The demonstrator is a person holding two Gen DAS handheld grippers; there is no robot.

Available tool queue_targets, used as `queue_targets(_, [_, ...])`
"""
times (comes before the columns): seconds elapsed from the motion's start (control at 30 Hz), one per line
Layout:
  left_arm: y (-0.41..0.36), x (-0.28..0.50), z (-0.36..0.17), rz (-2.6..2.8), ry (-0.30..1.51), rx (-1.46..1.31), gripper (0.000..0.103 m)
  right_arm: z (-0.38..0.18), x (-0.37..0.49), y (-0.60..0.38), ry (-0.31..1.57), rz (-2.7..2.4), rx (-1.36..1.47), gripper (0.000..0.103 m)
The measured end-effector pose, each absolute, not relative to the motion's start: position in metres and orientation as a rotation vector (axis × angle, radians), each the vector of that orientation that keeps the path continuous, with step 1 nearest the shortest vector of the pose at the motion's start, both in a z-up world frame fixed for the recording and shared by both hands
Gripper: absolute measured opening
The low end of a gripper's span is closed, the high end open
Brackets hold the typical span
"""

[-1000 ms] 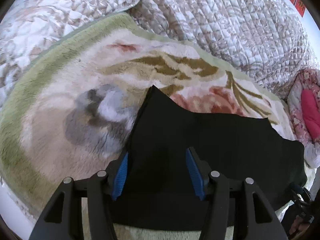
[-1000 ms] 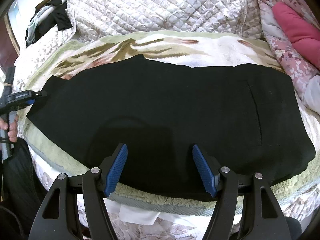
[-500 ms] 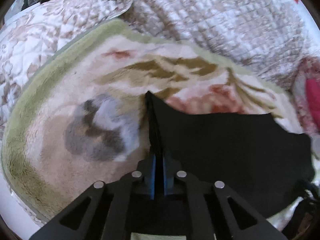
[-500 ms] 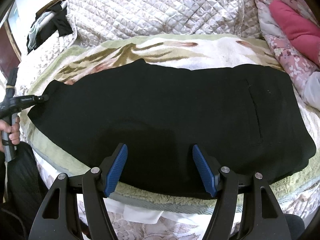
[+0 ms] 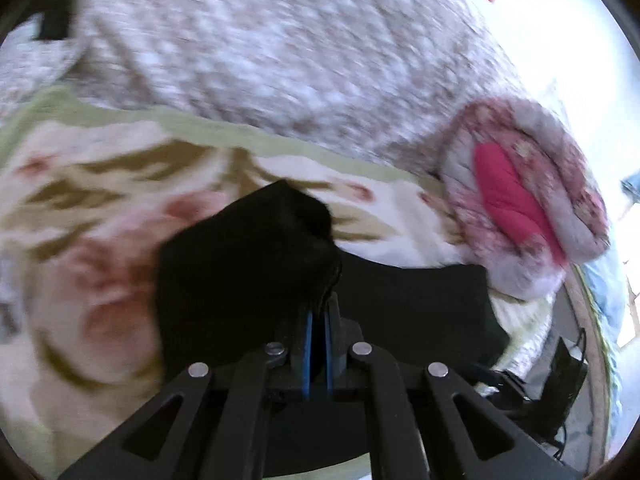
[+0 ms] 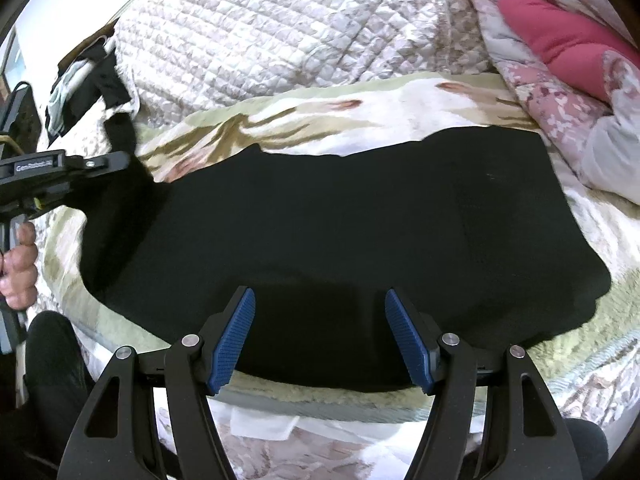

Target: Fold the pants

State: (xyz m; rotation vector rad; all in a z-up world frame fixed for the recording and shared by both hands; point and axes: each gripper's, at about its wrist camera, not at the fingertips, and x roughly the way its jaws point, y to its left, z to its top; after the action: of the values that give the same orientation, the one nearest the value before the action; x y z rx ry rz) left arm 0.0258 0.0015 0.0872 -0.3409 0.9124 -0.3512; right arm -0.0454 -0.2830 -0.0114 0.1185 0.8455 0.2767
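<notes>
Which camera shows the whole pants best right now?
The right wrist view: the pants lie spread nearly full length across the blanket. The left wrist view is blurred, showing only the end pinched in the left tool.

Quilted bed, floral blanket, bright wall

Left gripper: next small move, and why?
Probably carry the pinched end across toward the far end to fold. The left gripper is shut on the black pants, that end already lifted off the blanket; the right gripper hovers open.
</notes>
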Motion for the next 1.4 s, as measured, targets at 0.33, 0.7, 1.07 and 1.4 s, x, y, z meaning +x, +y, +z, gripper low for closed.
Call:
queue_targets(0.33, [-0.094, 0.047, 0.026, -0.542, 1.074, -0.326, 0.006, -0.013, -0.044, -0.305, 0.847, 0.234, 0.172, 0.068])
queue_targets(0.7, [-0.019, 0.014, 0.07, -0.507, 0.888, -0.424, 0.03, -0.012, -0.032, -0.284, 0.868, 0.386, 0.261, 0.068])
queue_targets(1.07, [0.044, -0.011, 0.034, -0.238, 0.934, -0.371, 0.03, -0.013, -0.012, -0.275, 0.897, 0.431, 0.386, 0.068])
queue_targets(1.4, [0.033, -0.005, 0.021, -0.247, 0.948, -0.299, 0.03, -0.031, 0.019, -0.252, 0.957, 0.495, 0.347, 0.063])
